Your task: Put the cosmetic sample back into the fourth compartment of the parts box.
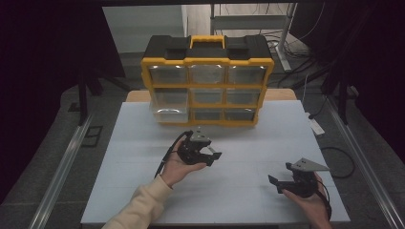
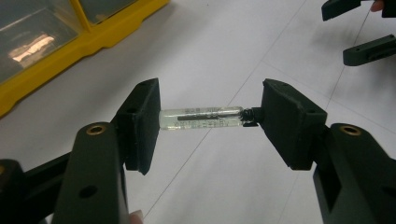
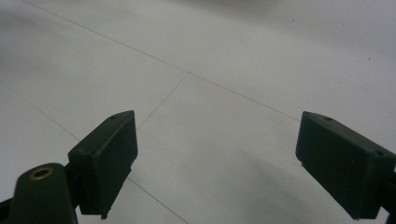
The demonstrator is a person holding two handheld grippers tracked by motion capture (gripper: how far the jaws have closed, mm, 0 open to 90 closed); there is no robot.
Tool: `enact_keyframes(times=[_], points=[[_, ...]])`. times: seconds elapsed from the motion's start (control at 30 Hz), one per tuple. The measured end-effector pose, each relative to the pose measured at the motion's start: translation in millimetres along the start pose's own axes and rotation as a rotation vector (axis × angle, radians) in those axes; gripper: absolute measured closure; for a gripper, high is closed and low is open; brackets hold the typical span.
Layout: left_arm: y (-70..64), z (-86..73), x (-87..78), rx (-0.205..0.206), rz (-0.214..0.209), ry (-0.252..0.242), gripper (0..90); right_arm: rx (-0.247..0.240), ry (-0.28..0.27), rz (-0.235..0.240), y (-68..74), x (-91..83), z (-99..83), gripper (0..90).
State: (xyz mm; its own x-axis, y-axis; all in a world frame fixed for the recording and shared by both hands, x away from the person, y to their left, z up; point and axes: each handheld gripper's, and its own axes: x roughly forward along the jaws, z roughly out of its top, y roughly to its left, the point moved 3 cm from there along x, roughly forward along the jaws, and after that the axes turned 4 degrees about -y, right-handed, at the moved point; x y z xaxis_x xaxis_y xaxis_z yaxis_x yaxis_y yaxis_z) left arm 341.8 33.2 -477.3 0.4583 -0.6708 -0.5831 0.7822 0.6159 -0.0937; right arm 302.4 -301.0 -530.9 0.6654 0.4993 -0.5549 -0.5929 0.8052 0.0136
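A small clear vial with a dark strip inside and a black cap is clamped end to end between the jaws of my left gripper, held just above the white table. In the high view my left gripper sits mid-table in front of a yellow and black drawer organizer. To the right, near the front edge, my right gripper is open and empty. Its jaws are spread wide over bare table, and it also appears far off as the right gripper.
The organizer has several clear drawers; the middle-left drawer is pulled out a little. Its yellow base lies close on the left in the left gripper view. Dark curtains and floor rails flank the table.
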Motion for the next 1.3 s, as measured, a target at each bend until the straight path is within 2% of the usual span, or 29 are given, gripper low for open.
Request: enact_keyframes(times=[0.53,1.3], points=[[12.1,7.9,-27.1,-0.024,0.028,-0.066,39.8,-0.001,-0.002,-0.001,-0.3,-0.1,0.1,13.2],[26.7,13.1,-51.0,-0.045,0.066,-0.123,39.8,-0.001,0.001,-0.001,-0.1,-0.1,0.0,13.2]])
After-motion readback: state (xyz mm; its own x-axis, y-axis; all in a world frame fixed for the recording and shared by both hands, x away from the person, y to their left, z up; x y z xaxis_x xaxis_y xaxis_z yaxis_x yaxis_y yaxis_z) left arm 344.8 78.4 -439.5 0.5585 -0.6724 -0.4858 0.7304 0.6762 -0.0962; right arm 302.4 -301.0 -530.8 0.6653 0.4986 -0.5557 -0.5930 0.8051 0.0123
